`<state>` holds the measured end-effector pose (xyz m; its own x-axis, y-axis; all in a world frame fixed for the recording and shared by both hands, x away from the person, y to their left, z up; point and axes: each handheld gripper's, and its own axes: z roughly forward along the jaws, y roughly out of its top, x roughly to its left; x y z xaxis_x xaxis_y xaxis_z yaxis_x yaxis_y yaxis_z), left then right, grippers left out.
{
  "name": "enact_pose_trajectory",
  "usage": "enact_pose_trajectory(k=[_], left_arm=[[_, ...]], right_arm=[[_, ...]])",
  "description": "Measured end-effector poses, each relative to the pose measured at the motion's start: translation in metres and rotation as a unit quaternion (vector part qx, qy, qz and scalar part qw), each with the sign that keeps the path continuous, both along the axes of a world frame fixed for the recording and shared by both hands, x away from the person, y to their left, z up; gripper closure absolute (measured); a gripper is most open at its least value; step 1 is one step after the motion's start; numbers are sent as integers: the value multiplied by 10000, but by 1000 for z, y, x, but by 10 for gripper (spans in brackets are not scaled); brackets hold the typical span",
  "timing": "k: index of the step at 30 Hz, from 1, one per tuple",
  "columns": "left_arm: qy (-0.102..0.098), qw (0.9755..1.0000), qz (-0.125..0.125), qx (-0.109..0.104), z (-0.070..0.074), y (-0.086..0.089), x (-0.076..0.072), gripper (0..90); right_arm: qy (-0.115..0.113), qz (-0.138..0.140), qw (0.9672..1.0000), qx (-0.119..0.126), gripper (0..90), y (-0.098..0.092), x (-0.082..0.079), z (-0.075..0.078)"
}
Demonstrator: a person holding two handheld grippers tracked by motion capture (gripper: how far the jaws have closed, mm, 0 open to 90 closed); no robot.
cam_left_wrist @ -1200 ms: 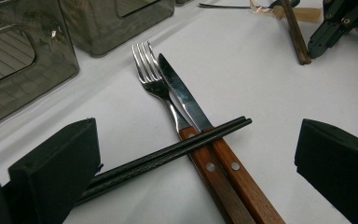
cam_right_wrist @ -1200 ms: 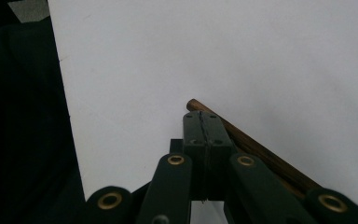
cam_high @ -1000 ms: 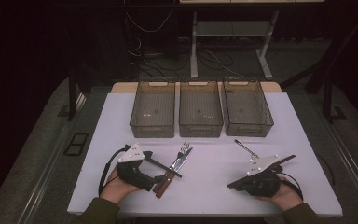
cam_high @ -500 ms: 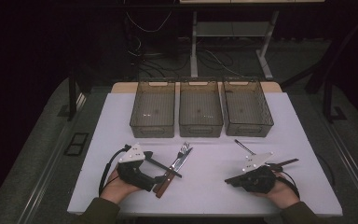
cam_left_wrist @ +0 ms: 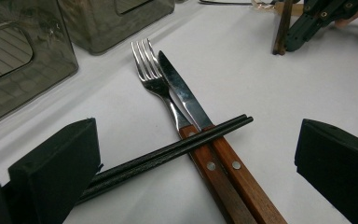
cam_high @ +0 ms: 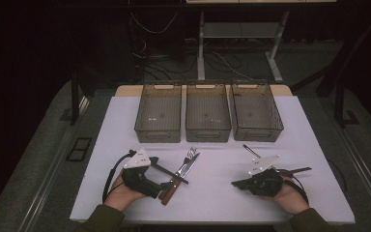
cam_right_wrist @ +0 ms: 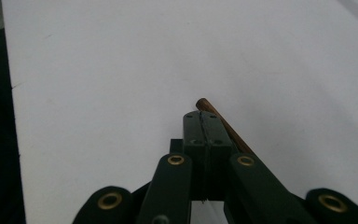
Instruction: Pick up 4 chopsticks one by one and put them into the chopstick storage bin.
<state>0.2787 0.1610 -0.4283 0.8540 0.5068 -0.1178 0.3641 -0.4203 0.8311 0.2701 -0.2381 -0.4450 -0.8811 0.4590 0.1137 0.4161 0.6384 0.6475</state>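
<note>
The left gripper [cam_high: 166,185] lies low on the white worktop [cam_high: 212,203], hand [cam_high: 121,195] behind it, jaws apart. Between them lie black chopsticks [cam_left_wrist: 168,151], crossing the wooden handles of a fork [cam_left_wrist: 156,81] and knife [cam_left_wrist: 182,95] just ahead. The right gripper [cam_high: 235,183] rests level, pointing toward the left one, jaws pressed together. A brown stick [cam_right_wrist: 221,123] lies just beside its tips; whether it touches them is unclear.

High overhead, two close (gripper-mounted)

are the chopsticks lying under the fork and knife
No, the black chopsticks lie across the top of the fork and knife handles.
</note>
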Motion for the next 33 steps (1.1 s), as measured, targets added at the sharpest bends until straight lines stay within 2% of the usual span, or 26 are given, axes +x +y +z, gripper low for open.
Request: enact_pose_trajectory(k=[5,20,33], left_arm=[[-26,10000,-3,2,0,0,0,0],[-37,10000,-22,-32,0,-1,0,0],[-21,10000,-14,-21,0,-1,-1,0]], right_arm=[[-74,-57,10000,-21,900,1,5,0],[-109,-214,9997,-18,900,3,18,-1],[-243,-427,9987,-111,900,8,36,0]])
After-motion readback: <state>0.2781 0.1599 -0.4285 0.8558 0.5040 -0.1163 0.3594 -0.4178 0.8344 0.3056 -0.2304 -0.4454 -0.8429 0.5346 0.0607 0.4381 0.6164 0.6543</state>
